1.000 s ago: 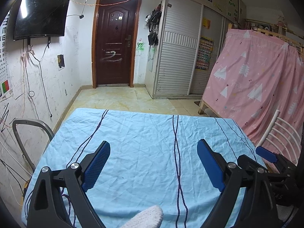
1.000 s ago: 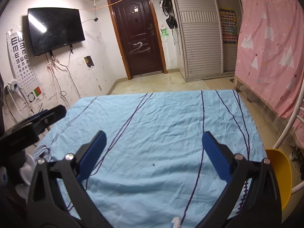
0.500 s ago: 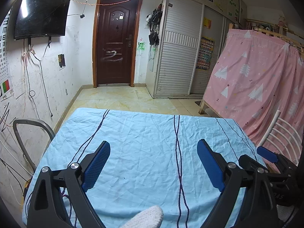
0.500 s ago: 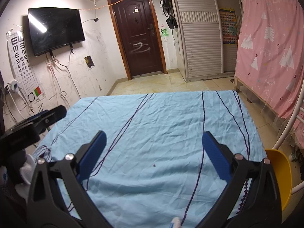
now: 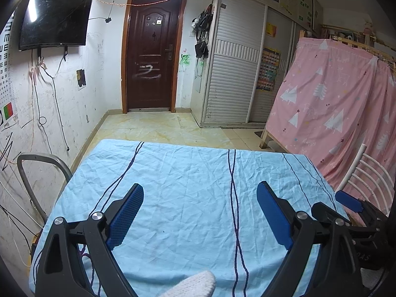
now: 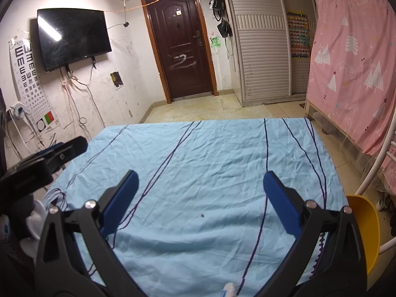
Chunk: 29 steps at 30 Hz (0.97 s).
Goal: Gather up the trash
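My left gripper (image 5: pixel 200 185) is open over the near half of a table covered with a wrinkled light blue cloth (image 5: pixel 188 173), and nothing lies between its blue pads. My right gripper (image 6: pixel 200 174) is open too, above the same cloth (image 6: pixel 210 153). In each wrist view the other gripper shows at the side: the right gripper (image 5: pixel 351 203) in the left one, the left gripper (image 6: pixel 49 158) in the right one. A tiny dark speck (image 6: pixel 202 215) lies on the cloth. A small white and blue object (image 6: pixel 229 289) peeks in at the bottom edge; I cannot tell what it is.
A yellow plastic tub or seat (image 6: pixel 363 222) sits off the table's right side by a white metal chair (image 5: pixel 366 173). A grey chair frame (image 5: pixel 37 163) stands at the left by the wall. A white knitted item (image 5: pixel 195 284) lies at the near edge. Pink curtain (image 5: pixel 334 104) on the right.
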Tool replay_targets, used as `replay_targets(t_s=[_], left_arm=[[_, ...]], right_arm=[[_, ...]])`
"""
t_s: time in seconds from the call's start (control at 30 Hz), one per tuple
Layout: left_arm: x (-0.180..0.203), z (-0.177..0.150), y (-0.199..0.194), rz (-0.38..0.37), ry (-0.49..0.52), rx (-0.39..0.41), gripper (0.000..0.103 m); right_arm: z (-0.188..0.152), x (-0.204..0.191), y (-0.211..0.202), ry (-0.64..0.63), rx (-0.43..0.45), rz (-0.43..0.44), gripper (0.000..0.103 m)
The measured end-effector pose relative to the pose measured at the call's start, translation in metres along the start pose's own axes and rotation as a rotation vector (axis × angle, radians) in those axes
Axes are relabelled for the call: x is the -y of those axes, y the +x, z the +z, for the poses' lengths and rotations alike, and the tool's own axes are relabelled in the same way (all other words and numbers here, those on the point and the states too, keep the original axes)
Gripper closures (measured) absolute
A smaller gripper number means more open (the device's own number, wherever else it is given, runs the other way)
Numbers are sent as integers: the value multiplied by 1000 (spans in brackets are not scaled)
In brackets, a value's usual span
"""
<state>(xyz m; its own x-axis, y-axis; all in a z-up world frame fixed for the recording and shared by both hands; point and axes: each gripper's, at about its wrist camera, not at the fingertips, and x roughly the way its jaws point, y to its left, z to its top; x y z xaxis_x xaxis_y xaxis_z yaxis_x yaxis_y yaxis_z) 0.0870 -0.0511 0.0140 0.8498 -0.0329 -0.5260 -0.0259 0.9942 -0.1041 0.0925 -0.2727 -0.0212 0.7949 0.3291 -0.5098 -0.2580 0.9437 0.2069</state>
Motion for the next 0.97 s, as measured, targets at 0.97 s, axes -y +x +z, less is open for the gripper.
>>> replay_targets(t_s=[0.97], left_arm=[[-7,-3,7,10,-28,-21,20]], right_arm=[[0,0,6,-4,-15,-9,6]])
